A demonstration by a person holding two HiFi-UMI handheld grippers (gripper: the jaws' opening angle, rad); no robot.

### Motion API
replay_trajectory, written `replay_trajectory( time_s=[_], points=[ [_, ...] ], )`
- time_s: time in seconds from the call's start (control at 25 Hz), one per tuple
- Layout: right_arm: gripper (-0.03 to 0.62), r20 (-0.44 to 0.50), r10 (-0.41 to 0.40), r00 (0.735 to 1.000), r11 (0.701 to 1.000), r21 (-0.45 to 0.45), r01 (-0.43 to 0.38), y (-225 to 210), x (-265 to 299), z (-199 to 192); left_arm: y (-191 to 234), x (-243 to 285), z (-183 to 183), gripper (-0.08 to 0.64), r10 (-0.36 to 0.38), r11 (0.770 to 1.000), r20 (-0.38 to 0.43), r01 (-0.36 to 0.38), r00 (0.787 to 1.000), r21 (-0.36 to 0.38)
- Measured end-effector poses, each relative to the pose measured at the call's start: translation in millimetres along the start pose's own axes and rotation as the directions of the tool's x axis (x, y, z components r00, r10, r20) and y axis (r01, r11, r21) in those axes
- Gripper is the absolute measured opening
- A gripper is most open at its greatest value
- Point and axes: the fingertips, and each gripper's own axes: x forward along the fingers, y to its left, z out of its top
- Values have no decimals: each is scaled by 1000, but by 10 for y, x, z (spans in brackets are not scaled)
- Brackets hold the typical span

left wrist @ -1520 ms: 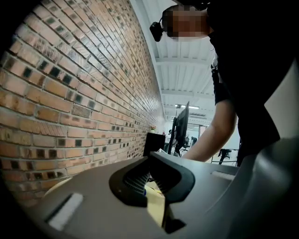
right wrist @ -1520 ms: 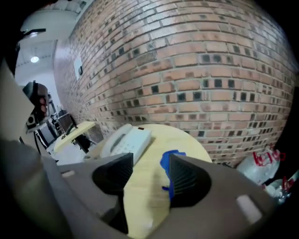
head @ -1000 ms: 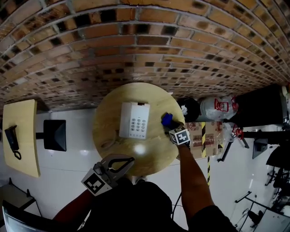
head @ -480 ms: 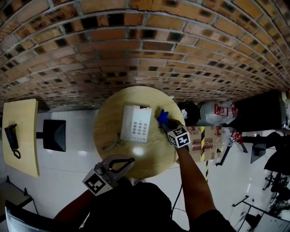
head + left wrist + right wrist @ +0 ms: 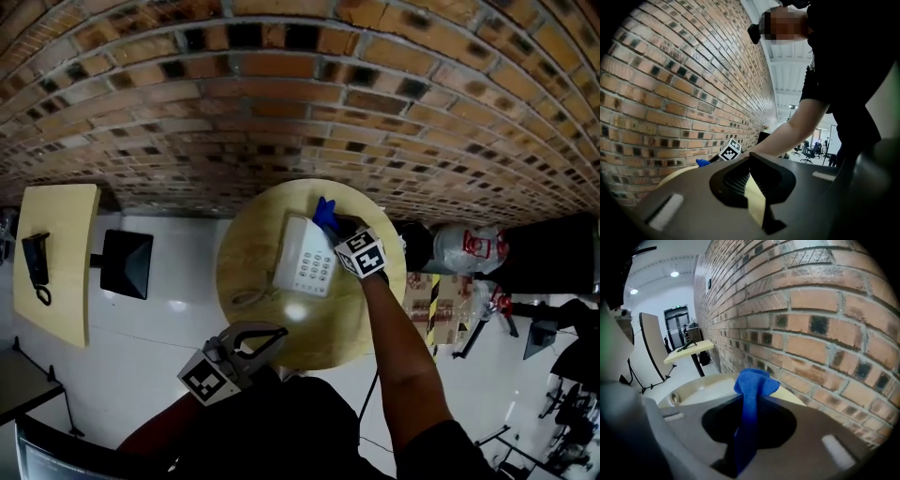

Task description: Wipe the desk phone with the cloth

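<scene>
Cloth (image 5: 324, 214) sits pinched in your right gripper (image 5: 334, 227), the jaws narrowed on a bunched fold. A loose blue tuft pokes past the tips, and that looks like the part meant to do the rubbing. You hold it at the far end of the phone (image 5: 306, 265), close to the brick wall (image 5: 281, 103), probably to start the wipe there and draw back toward you. The phone lies flat on the round table (image 5: 246, 246), keypad up. Your left gripper (image 5: 270, 336) hangs at the near edge, jaws together on nothing. It is clear of the stroke but near enough to steady the phone.
</scene>
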Motion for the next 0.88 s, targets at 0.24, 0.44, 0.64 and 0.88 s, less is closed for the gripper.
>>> replay_trajectory(
  time_s=[0.24, 0.44, 0.64, 0.88],
  points=[
    [60, -27, 100, 995, 995, -4, -101, 433, 121, -256, 92, -144, -79, -8, 43, 995, -5, -44, 999, -88],
    [60, -56, 196, 979, 980, -31, -198, 997, 35, -514, 106, -73, 11, -8, 6, 1000, 21, -6, 1000, -8],
    [60, -90, 289, 953, 956, -23, -293, 1616, -77, -810, 87, 20, 29, -8, 3, 999, 25, -2, 1000, -53],
    [60, -88, 329, 940, 944, 38, -327, 1884, -189, -1036, 29, 82, 34, -6, -30, 999, 25, 29, 999, 17]
  ],
)
